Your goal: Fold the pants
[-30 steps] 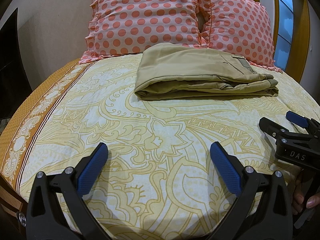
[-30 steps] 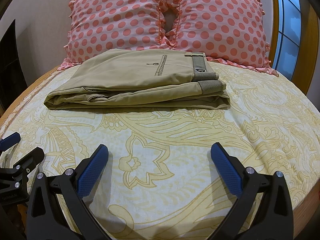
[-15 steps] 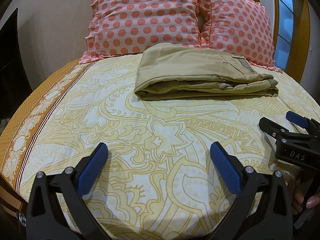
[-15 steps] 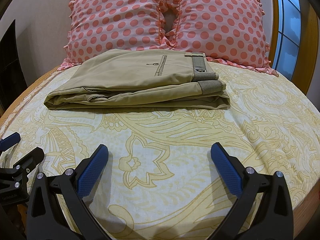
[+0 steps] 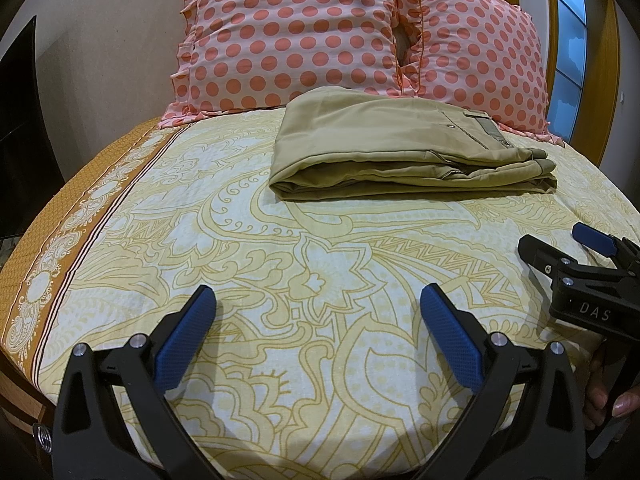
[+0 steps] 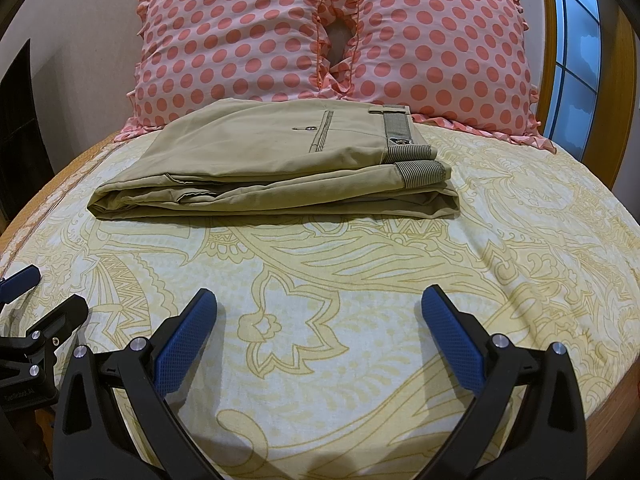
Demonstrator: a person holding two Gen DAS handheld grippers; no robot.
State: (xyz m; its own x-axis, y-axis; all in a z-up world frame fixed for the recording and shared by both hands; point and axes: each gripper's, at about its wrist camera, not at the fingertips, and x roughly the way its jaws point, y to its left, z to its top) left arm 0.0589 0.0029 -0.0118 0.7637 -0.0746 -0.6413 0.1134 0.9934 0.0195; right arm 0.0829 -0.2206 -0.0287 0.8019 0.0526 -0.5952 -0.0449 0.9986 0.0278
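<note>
One pair of khaki pants (image 6: 276, 168) lies folded into a flat stack on the bed sheet (image 6: 360, 280), just in front of two polka-dot pillows (image 6: 332, 36) and touching their lower frill. Both tools sit well short of the pants, nearer the bed's foot. The left gripper (image 5: 318, 336) is spread wide, gripping nothing; the right gripper (image 6: 320, 336) likewise gapes wide and empty. In the left view the right gripper is cut off at the frame edge. No containers present.
</note>
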